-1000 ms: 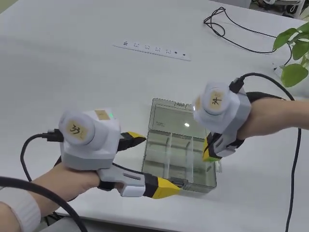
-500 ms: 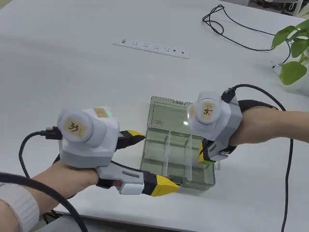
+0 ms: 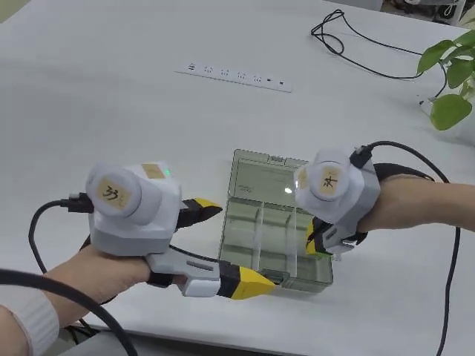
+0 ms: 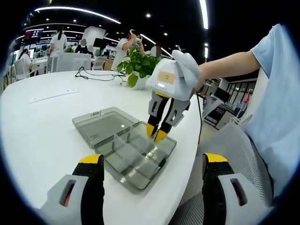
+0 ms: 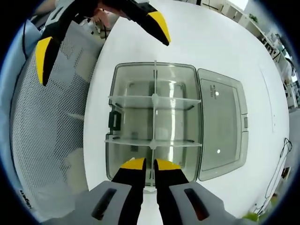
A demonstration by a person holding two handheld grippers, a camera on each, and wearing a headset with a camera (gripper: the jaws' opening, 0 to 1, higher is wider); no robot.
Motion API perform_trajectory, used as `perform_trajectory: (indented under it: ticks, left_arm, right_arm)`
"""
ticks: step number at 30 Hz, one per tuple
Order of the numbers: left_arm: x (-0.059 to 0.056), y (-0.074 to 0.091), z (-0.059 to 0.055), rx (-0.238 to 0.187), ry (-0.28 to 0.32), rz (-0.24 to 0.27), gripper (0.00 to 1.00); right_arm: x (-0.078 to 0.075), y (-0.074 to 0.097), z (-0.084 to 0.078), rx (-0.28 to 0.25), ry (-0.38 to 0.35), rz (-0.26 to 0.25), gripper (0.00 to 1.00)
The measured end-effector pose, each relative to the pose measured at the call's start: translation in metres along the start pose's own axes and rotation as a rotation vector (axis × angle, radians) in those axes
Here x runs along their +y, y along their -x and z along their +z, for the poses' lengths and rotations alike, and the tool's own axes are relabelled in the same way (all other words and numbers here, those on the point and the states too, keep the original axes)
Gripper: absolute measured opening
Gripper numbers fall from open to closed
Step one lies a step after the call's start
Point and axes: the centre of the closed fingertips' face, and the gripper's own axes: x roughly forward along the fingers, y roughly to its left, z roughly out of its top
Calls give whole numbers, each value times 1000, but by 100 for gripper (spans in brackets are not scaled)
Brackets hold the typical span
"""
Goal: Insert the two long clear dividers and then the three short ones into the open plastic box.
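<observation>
While the left gripper (image 3: 233, 245) hangs nearest the viewer, jaws spread wide and empty beside the open plastic box (image 3: 306, 280), the right gripper (image 5: 151, 165) stands over the box's right end. Its jaws are almost together, apparently pinching the end of a clear divider (image 5: 154, 84). This divider runs along the box's middle, across two upright cross dividers (image 5: 131, 101). Seating it well likely calls for a straight, untilted downward press with the slots aligned. Beyond lie the lid (image 3: 260, 178) and a power strip (image 3: 234, 76).
</observation>
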Motion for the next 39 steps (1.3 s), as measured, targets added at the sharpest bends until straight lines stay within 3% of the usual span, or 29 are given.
perform_trajectory:
  ticks: [8,14,17,22,24,26,28,30,33,36,37,39]
  left_arm:
    - [3,14,-3,-18,33,32,89]
    - [3,23,-1,-45,43,71,93]
    - [1,27,1,-54,33,87,94]
    - [0,32,0,-51,3,122,96]
    - [0,32,-2,-46,13,124,95]
    - [-1,33,-3,-42,11,131,96]
    - [-1,33,-3,-33,9,136,96]
    - [-2,34,-1,-30,3,146,97]
    - [-2,34,1,-33,-6,157,100]
    - [-2,36,2,-32,-31,178,100]
    - [-4,36,1,-27,-32,173,100]
    - [-6,35,-2,-7,-47,168,100]
  right_arm:
    - [10,29,8,-216,-118,-54,28]
    - [22,45,-3,-330,-202,-122,44]
    - [31,51,-10,-394,-282,-156,54]
    - [42,59,-21,-490,-375,-250,67]
    - [39,64,-27,-549,-478,-323,70]
    - [42,66,-28,-606,-560,-335,70]
    - [44,70,-29,-645,-592,-369,70]
    - [46,71,-30,-665,-627,-388,73]
    - [48,75,-30,-715,-658,-422,85]
    - [52,72,-30,-711,-667,-433,96]
    - [50,74,-31,-722,-670,-462,99]
    - [53,77,-30,-741,-686,-472,100]
